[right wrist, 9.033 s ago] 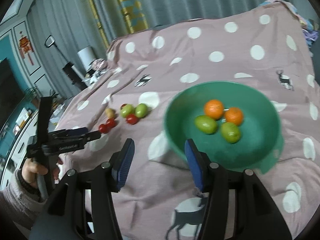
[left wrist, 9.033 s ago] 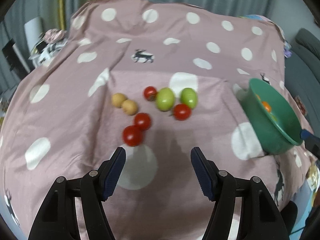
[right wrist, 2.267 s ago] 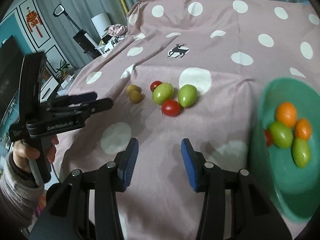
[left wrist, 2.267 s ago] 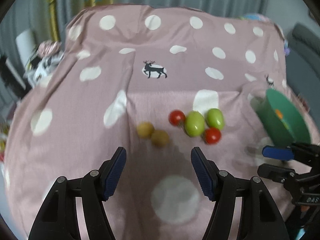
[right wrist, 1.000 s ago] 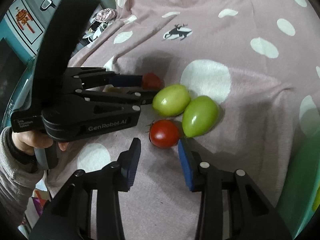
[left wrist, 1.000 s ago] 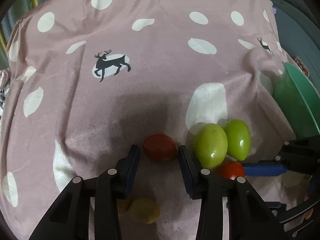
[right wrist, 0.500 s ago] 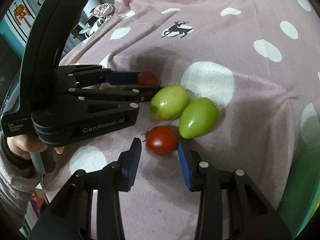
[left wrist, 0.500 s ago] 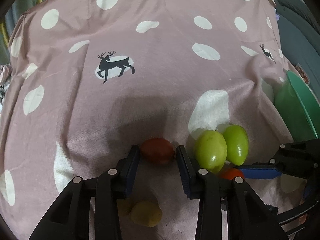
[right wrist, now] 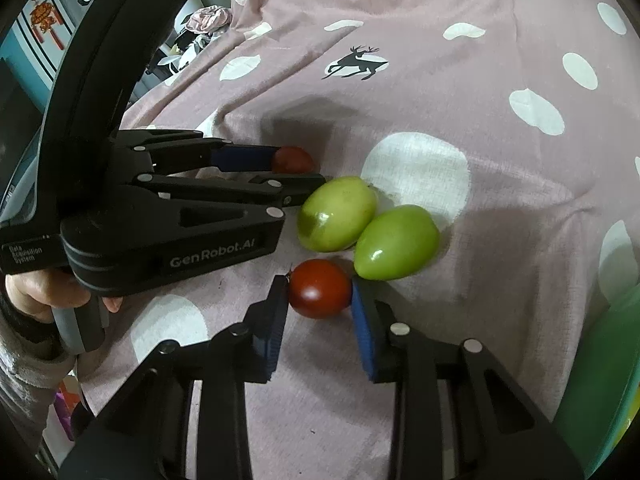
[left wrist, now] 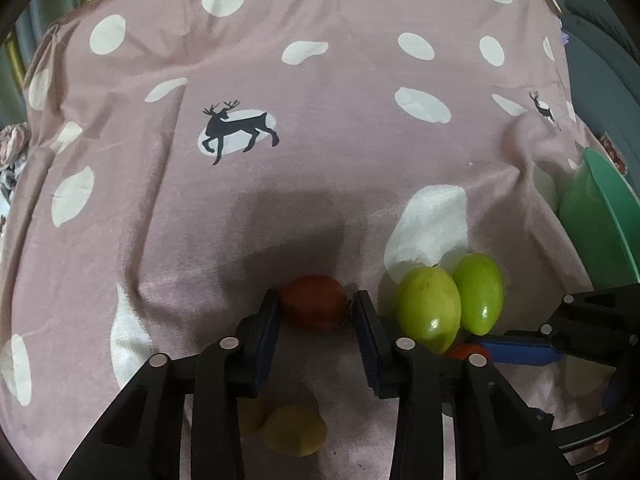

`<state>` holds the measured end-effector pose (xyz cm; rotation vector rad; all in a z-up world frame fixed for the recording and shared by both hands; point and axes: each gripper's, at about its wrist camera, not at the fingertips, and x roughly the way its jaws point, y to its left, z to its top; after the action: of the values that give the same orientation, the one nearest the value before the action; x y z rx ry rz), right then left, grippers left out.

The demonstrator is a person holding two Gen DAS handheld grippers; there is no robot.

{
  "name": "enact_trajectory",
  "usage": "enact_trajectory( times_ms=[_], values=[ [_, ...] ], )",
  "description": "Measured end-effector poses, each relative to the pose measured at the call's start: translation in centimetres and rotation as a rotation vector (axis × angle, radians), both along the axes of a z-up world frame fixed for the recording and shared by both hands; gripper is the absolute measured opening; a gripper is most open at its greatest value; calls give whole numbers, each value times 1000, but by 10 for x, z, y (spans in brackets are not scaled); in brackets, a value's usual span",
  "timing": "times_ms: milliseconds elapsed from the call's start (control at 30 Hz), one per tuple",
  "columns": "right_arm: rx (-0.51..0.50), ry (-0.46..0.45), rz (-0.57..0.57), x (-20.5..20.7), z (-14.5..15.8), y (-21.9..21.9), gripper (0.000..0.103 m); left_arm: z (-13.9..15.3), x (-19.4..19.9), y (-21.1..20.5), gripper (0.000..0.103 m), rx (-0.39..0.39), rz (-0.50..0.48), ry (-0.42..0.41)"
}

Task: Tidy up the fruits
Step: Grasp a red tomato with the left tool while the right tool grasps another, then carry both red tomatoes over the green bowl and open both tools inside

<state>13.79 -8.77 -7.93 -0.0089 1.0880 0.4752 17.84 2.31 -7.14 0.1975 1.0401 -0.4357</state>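
Note:
My left gripper (left wrist: pixel 314 306) is shut on a red tomato (left wrist: pixel 313 302) that rests on the pink spotted cloth (left wrist: pixel 280 80); the same tomato shows in the right wrist view (right wrist: pixel 292 159). My right gripper (right wrist: pixel 320 290) is shut on a second red tomato (right wrist: pixel 320 288), partly visible in the left wrist view (left wrist: pixel 466 350). Two green tomatoes (left wrist: pixel 428 308) (left wrist: pixel 480 292) lie touching each other between the two grippers, also seen from the right (right wrist: pixel 338 213) (right wrist: pixel 396 242). Two yellow-brown fruits (left wrist: pixel 294 430) lie under my left gripper.
A green bowl stands at the right edge of the cloth (left wrist: pixel 612 216), its rim also in the right wrist view (right wrist: pixel 600 380). The person's hand (right wrist: pixel 48 292) holds the left gripper. Room clutter lies beyond the cloth's left edge (right wrist: pixel 208 20).
Both grippers have closed in: the left fingers now press the sides of the far red tomato, and the right fingers now press the near red tomato. The fruits have not shifted.

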Motion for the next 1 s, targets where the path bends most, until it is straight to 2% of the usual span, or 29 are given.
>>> enact_trajectory(
  times_ms=[233,400,600,733,1000],
  values=[
    [17,-16,4,-12,4,-2,32,7,-9,1,35,8,-6,-21],
    [59,-50,13,-32,20,-10,32,19,-23,4,35,-9,-8,-45],
    [91,-67,17,-61,31,-22,32,43,-56,8,35,-45,-2,-88],
    [105,-89,17,-80,38,-30,32,50,-77,3,35,-76,-2,-82],
    [91,-154,-20,-118,57,-59,32,63,-119,-18,35,-78,-1,-96]
  ],
)
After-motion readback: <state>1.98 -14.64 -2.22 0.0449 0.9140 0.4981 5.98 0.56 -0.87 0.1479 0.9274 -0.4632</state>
